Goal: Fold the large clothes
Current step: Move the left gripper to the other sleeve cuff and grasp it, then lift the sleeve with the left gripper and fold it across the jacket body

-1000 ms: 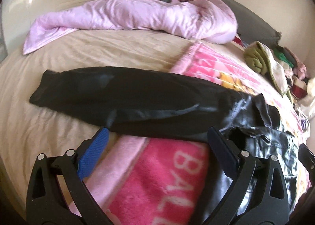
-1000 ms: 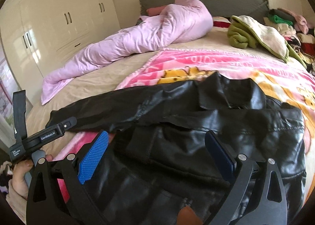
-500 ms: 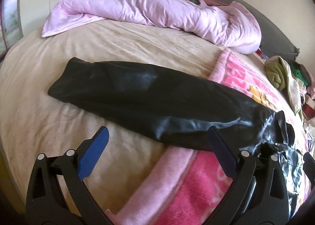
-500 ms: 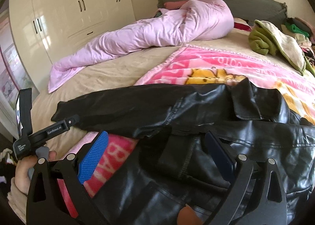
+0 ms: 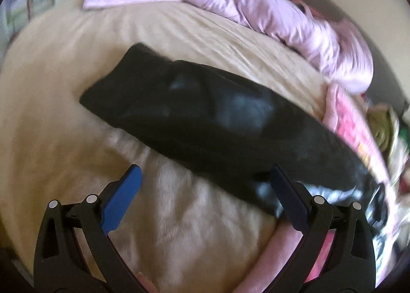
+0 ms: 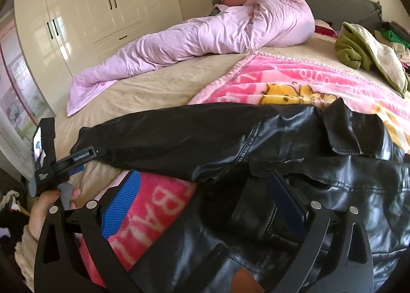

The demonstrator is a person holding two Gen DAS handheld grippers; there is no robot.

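A beige-sheeted bed [image 6: 159, 85] carries a long lilac duvet [image 6: 205, 36] rolled along its far side, a pink fleece blanket [image 6: 294, 75] with a yellow cartoon bear and white letters reading "BAL" upside down near the right gripper, and a black leather jacket [image 6: 320, 190] lying across blanket and sheet, one sleeve [image 5: 194, 118] stretched straight out leftward onto the bare sheet. Cream wardrobes [image 6: 102, 6] stand behind. The left gripper [image 5: 205, 190] hovers above the sleeve, blue pads spread wide with nothing between them; the hand [image 6: 48, 208] grips its handle, whose small white label is unreadable. The right gripper [image 6: 202, 198] is likewise released, poised over the jacket's body.
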